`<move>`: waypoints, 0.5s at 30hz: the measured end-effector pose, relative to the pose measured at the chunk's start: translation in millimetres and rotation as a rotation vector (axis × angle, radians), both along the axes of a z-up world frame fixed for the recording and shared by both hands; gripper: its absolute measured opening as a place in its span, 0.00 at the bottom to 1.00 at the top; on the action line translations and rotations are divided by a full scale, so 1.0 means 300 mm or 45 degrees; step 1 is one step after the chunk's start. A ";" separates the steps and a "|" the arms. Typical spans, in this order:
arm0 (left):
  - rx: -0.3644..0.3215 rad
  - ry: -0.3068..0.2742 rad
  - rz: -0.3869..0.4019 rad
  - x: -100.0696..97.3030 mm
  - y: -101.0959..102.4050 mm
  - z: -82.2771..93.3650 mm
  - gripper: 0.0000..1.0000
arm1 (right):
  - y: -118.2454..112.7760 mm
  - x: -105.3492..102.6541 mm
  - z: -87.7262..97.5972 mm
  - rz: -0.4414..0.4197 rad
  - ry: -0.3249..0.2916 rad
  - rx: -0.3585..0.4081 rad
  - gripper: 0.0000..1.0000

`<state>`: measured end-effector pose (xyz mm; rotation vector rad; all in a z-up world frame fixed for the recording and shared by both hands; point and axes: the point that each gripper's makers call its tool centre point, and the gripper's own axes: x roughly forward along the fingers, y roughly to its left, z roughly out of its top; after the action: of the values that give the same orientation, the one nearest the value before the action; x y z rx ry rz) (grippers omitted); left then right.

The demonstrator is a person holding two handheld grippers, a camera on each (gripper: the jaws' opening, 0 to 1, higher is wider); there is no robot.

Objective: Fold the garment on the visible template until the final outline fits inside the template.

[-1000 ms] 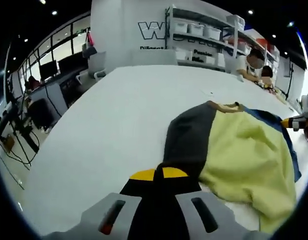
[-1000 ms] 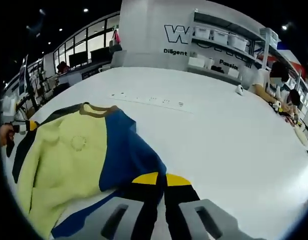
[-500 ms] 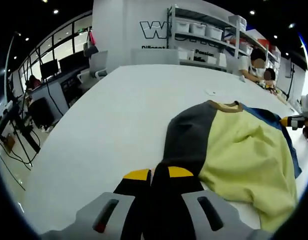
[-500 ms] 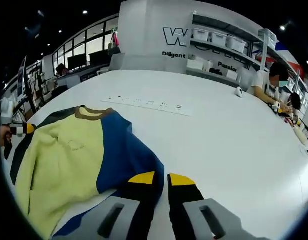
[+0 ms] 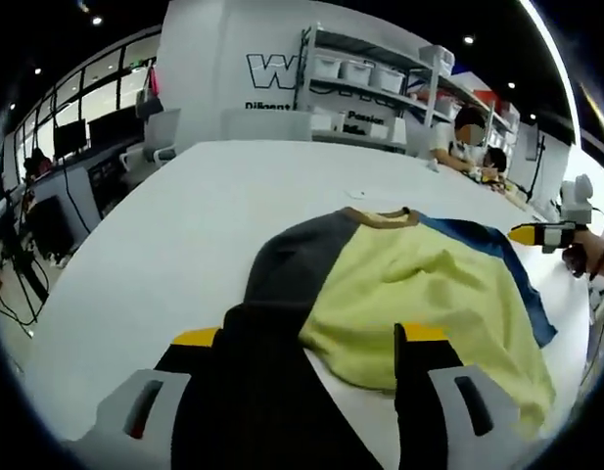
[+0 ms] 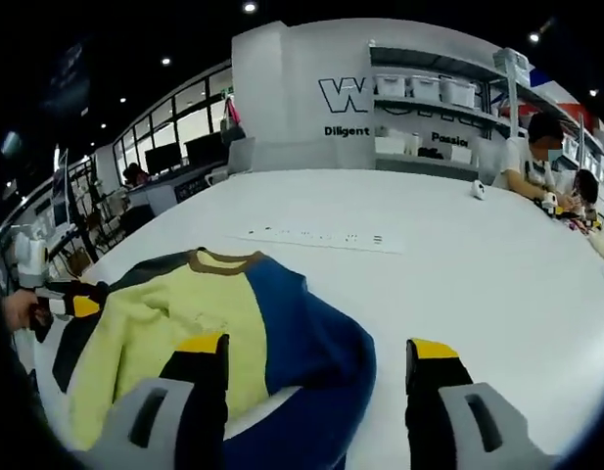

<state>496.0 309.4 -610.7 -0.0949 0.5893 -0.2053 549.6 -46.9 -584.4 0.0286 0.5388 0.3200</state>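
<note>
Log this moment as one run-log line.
garment: flat on table, sleeves folded in | left gripper: open over dark sleeve | right gripper: open over blue sleeve

You have one garment lying on one white table, and it shows three colour panels: one dark grey, one yellow, one blue. You hold two grippers, the left gripper and the right gripper, each with two yellow-tipped jaws set wide apart. Two people sit at the far edge, and one strip of small marks lies beyond the collar.
</note>
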 end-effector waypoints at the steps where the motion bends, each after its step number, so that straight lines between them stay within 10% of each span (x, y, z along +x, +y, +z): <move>1: -0.009 0.012 -0.013 -0.007 -0.012 0.000 0.79 | 0.006 -0.006 0.000 0.003 0.004 0.011 0.79; 15: -0.086 0.003 -0.113 -0.117 -0.123 0.054 0.94 | 0.141 -0.186 -0.025 0.101 0.058 0.048 0.99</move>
<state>460.9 272.4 -594.5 -0.1346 0.5895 -0.3110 493.8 -4.7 -591.9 0.0513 0.5802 0.4079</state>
